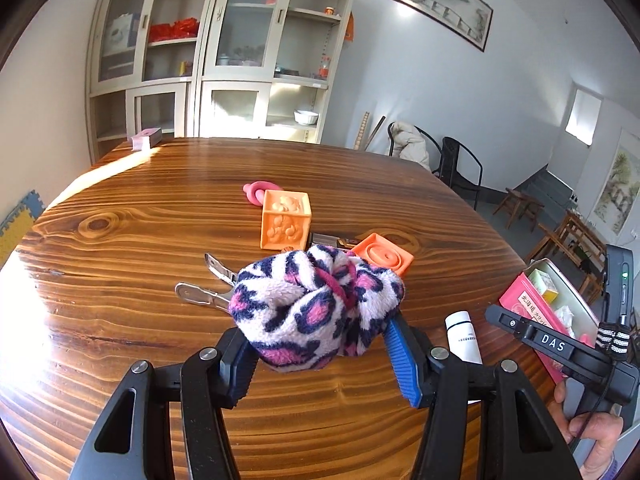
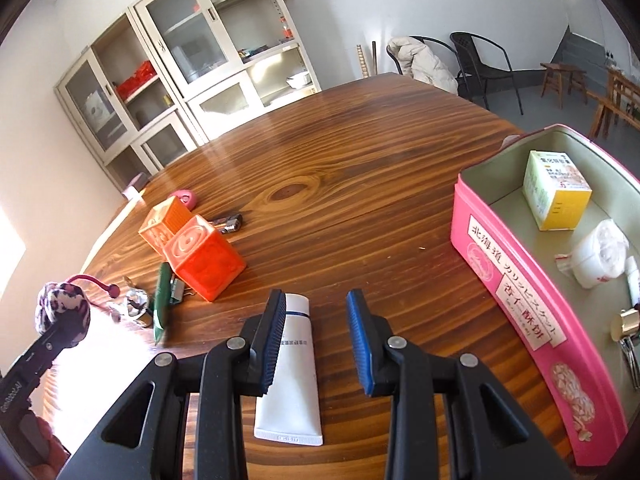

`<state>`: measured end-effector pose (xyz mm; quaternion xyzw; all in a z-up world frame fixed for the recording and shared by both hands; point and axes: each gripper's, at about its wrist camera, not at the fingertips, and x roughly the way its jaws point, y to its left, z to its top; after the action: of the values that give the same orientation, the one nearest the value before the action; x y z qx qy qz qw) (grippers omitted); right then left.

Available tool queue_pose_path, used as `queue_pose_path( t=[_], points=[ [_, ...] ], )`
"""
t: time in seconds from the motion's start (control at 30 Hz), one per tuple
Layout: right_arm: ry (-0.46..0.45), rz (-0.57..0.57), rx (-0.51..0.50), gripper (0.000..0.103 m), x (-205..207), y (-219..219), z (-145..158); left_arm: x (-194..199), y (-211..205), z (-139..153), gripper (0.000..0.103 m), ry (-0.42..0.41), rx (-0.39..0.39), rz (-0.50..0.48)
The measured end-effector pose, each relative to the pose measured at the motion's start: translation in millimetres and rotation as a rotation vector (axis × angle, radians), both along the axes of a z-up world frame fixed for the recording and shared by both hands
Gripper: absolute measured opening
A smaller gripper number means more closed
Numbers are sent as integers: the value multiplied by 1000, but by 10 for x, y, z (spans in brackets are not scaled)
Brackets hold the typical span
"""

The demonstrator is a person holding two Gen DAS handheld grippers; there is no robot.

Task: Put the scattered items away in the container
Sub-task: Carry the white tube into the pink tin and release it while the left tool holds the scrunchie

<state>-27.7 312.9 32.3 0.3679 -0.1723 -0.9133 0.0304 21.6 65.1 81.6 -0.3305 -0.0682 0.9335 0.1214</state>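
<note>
Left gripper (image 1: 320,354) jaws clamped on leopard-print fuzzy sock ball (image 1: 316,312), lifted off worktop (image 1: 140,240); right gripper (image 2: 316,340) jaws narrow, nothing gripped, hovering above white tube (image 2: 290,368) lying on worktop; pink tin (image 2: 520,300) at right, part filled

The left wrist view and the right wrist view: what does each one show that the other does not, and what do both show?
Only the left wrist view shows the wall painting and the left tongs from behind, shut on the leopard-print plush.

Only the right wrist view shows the right tongs, open above the table, and a white roll in the pink tin.

Both show the plush, white tube, two orange cubes, tin, yellow box and wooden table.
</note>
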Motion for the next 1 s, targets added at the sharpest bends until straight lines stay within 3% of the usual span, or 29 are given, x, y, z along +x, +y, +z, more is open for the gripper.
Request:
queue_pose_path(
  t=[0.2, 0.4, 0.43, 0.5, 0.53, 0.67, 0.77, 0.8, 1.0],
  points=[
    [71, 33, 79, 35, 66, -162, 71, 26, 16, -8, 59, 0, 2, -4],
    [-15, 62, 111, 35, -116, -281, -83, 29, 17, -14, 59, -8, 8, -5],
    [-24, 67, 127, 37, -135, -306, -105, 30, 8, -11, 59, -7, 11, -3],
    [-39, 72, 160, 54, -177, -364, -147, 31, -9, -8, 59, -8, 17, 0],
    [-46, 74, 177, 56, -192, -391, -172, 30, -13, -7, 59, -9, 19, 1],
    [-104, 97, 248, 55, -306, -518, -275, 28, -11, -23, 59, -17, 20, -1],
    [-110, 103, 294, 37, -329, -569, -292, 29, -10, -31, 59, -20, 21, -3],
    [-110, 103, 301, 35, -326, -573, -288, 31, -9, -29, 59, -20, 21, -3],
    [-84, 81, 214, 35, -247, -436, -215, 58, 16, -7, 59, -11, 19, -10]
  ],
)
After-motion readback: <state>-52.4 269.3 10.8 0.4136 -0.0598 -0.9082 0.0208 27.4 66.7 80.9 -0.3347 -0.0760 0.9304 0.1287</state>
